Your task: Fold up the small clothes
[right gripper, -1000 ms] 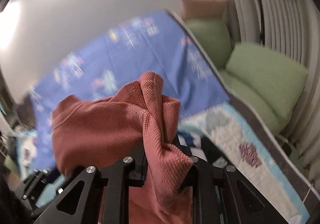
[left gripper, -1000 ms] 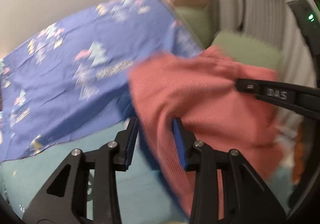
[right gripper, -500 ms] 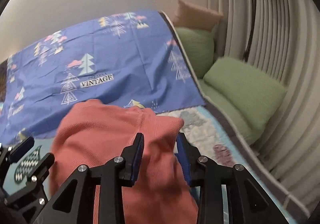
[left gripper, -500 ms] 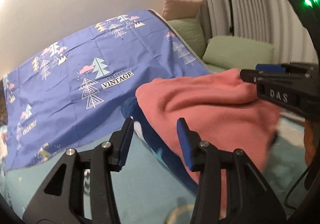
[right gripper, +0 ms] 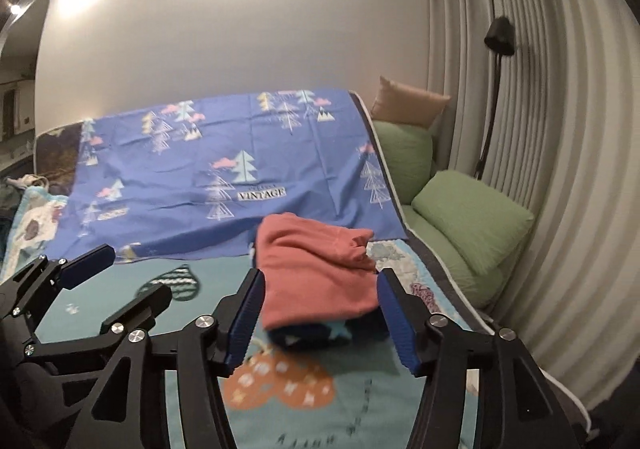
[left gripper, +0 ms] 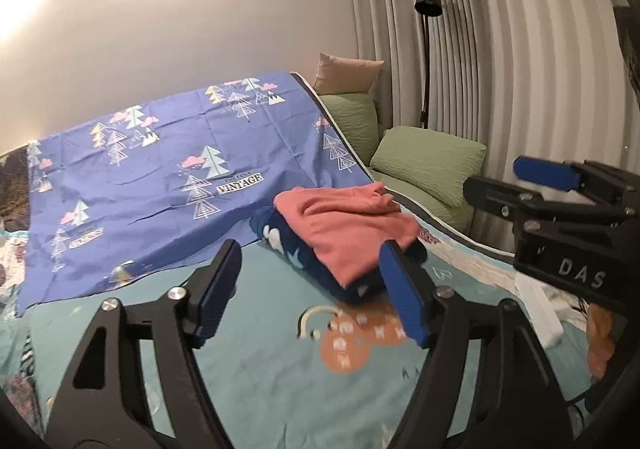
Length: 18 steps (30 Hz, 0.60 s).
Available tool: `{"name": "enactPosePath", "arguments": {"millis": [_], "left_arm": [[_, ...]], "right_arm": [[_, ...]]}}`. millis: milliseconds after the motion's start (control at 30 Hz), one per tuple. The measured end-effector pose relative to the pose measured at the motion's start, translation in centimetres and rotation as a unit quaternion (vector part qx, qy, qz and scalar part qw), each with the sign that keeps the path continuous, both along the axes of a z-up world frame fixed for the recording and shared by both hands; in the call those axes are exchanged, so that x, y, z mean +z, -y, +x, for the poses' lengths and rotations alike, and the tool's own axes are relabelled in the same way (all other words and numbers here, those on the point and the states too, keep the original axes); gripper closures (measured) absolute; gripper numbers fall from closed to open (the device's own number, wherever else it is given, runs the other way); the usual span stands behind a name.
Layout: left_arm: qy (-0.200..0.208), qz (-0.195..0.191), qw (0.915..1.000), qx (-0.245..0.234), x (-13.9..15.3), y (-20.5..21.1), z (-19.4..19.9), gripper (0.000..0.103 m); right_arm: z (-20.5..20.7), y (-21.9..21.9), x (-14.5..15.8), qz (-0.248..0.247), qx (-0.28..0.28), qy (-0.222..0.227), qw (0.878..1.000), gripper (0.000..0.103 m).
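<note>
A folded coral-red garment [left gripper: 348,227] [right gripper: 316,269] lies on top of a folded navy garment with white shapes [left gripper: 296,253] [right gripper: 316,331] on the teal printed bedspread [left gripper: 260,365]. My left gripper [left gripper: 312,289] hangs short of the stack, its jaws opening, nothing between the blue pads. My right gripper [right gripper: 320,323] is also back from the stack, jaws opening and empty. Each gripper shows in the other's view: the right one [left gripper: 560,185] at the right edge, the left one [right gripper: 116,277] at the lower left.
A blue sheet with tree prints [left gripper: 168,177] is spread over the far half of the bed. Green pillows [left gripper: 428,165] and a tan cushion [left gripper: 346,75] line the right side by the curtain. A black floor lamp [left gripper: 428,5] stands there.
Both grippers let go of the coral garment, which now lies on the navy one. Both have pulled back and risen, with the jaws wider apart.
</note>
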State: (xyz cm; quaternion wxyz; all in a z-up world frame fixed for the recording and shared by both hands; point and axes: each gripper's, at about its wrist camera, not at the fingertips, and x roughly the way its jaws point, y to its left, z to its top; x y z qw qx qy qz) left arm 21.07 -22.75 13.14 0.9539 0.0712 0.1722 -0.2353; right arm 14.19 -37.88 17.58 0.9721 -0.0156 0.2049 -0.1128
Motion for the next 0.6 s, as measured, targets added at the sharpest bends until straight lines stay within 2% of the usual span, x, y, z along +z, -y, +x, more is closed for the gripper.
{"name": "enactPosePath", "arguments": {"millis": [200, 267, 467, 600], "left_arm": [[0.011, -0.008, 0.9997, 0.019, 1.2, -4.0, -6.7, 0.02], [0.011, -0.011, 0.9996, 0.025, 1.3, -5.3, -8.5, 0.019], [0.009, 0.001, 0.9982, 0.059, 0.5, -8.8, -12.6, 0.015], [-0.002, -0.002, 0.9969, 0.079, -0.6, -11.2, -14.3, 0.013]], "right_arm": [[-7.5, -3.7, 1.8, -0.006, -0.007, 0.012, 1.0, 0.031], [-10.0, -5.2, 1.9, -0.009, -0.01, 0.015, 1.0, 0.028], [-14.2, -8.4, 0.6, 0.011, 0.006, 0.005, 1.0, 0.024], [-15.5, -10.6, -0.6, 0.009, 0.007, -0.006, 1.0, 0.021]]}}
